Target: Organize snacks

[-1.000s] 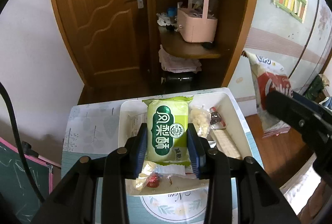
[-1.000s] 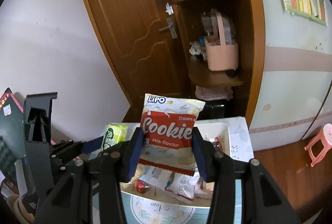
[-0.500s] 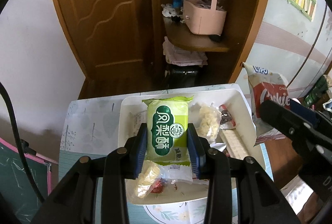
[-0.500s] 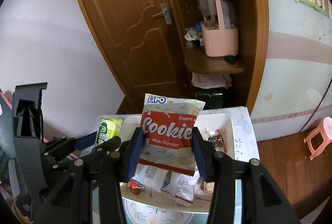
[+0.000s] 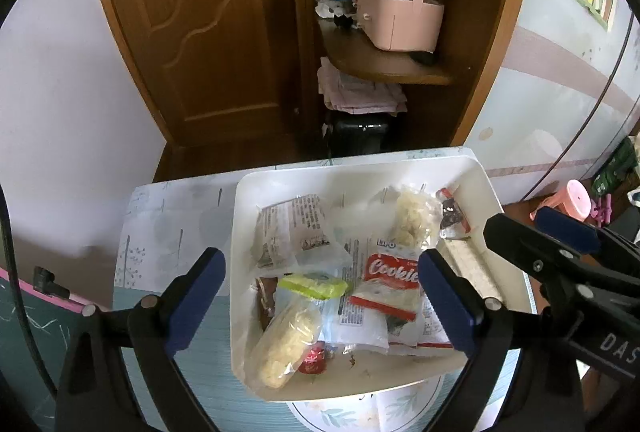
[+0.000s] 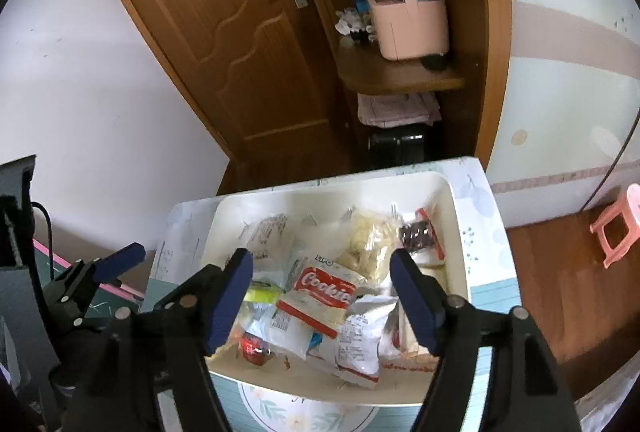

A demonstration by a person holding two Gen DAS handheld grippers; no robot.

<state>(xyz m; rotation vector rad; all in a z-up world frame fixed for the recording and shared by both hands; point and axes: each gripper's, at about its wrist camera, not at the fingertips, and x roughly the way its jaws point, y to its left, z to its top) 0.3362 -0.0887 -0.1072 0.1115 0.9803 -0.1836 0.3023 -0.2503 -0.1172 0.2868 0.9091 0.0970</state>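
Note:
A white tray (image 5: pixel 408 168) (image 6: pixel 452 200) on the table holds several snack packets. The red and white Cookie packet (image 5: pixel 390 282) (image 6: pixel 322 292) lies in its middle. The green packet (image 5: pixel 314 284) (image 6: pixel 260 292) lies to its left, partly covered. My left gripper (image 5: pixel 320 306) is open and empty above the tray's near half. My right gripper (image 6: pixel 320 296) is open and empty above the Cookie packet. The right gripper also shows at the right of the left wrist view (image 5: pixel 560 252), and the left gripper at the left of the right wrist view (image 6: pixel 92 284).
The tray stands on a table with a pale patterned cloth (image 5: pixel 168 228). Behind are a wooden door (image 5: pixel 208 24), a corner shelf with a pink basket (image 5: pixel 400 20), and a pink stool (image 6: pixel 616 228) on the floor to the right. A dark board (image 5: pixel 32 316) is at left.
Both grippers have opened and let go. The green packet and the Cookie packet now lie in the tray among the other snacks.

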